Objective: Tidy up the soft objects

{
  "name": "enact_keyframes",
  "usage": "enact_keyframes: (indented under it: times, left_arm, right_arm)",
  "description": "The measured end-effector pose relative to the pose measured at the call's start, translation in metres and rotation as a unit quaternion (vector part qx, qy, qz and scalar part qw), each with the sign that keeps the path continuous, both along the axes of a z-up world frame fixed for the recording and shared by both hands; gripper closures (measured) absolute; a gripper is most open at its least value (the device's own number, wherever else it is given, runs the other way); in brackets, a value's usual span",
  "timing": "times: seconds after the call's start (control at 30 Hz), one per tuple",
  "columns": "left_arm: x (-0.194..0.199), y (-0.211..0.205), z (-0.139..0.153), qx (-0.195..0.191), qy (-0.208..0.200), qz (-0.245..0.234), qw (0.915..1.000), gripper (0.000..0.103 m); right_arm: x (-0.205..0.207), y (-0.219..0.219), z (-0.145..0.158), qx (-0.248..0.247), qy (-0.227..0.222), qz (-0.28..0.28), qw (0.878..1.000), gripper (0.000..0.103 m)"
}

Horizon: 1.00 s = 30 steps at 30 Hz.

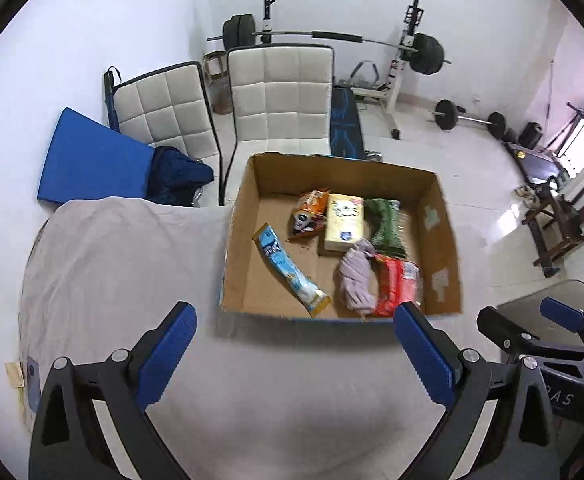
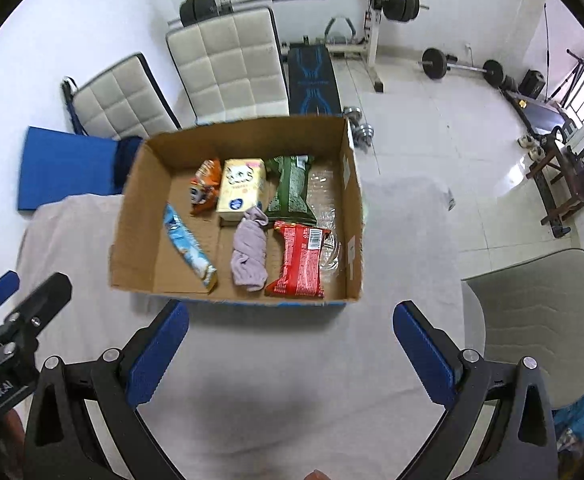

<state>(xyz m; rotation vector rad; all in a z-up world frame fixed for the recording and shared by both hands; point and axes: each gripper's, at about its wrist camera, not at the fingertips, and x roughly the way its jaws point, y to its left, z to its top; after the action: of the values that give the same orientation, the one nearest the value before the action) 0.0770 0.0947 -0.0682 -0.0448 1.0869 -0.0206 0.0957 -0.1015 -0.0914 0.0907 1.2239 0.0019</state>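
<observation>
An open cardboard box (image 1: 247, 216) (image 2: 139, 208) stands on the cloth-covered table. Inside lie a lilac cloth (image 1: 356, 276) (image 2: 249, 252), a red packet (image 1: 396, 284) (image 2: 302, 264), a green packet (image 1: 386, 220) (image 2: 292, 188), a yellow tissue pack (image 1: 344, 220) (image 2: 240, 189), an orange snack bag (image 1: 308, 212) (image 2: 203, 190) and a long blue-white packet (image 1: 289, 270) (image 2: 189, 246). My left gripper (image 1: 294, 350) is open and empty, in front of the box. My right gripper (image 2: 292, 350) is open and empty, also in front of the box; it also shows in the left wrist view (image 1: 532, 320).
The table has a grey-white cloth (image 1: 111, 264) (image 2: 283, 380). Two white padded chairs (image 1: 279, 96) (image 2: 231, 64) and a blue mat (image 1: 91, 160) are behind it. A grey chair (image 2: 540, 328) is to the right. Weights and a bench (image 1: 346, 120) stand on the floor.
</observation>
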Motion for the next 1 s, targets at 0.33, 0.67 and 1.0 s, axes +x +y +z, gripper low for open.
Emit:
enact_keyframes:
  times: [0.33, 0.67, 1.0]
  left_arm:
    - [-0.068, 0.0, 0.069, -0.014, -0.035, 0.0, 0.9993, 0.002]
    - [-0.11, 0.0, 0.109, -0.006, -0.064, -0.011, 0.9979, 0.002]
    - [-0.126, 0.0, 0.123, -0.003, -0.08, -0.003, 0.9968, 0.002]
  right_arm:
    - [-0.09, 0.0, 0.086, 0.022, -0.058, 0.008, 0.998, 0.0]
    - [-0.163, 0.001, 0.139, 0.019, -0.087, 0.013, 0.996, 0.0]
    - [-0.194, -0.003, 0.174, 0.004, -0.113, 0.013, 0.994, 0.0]
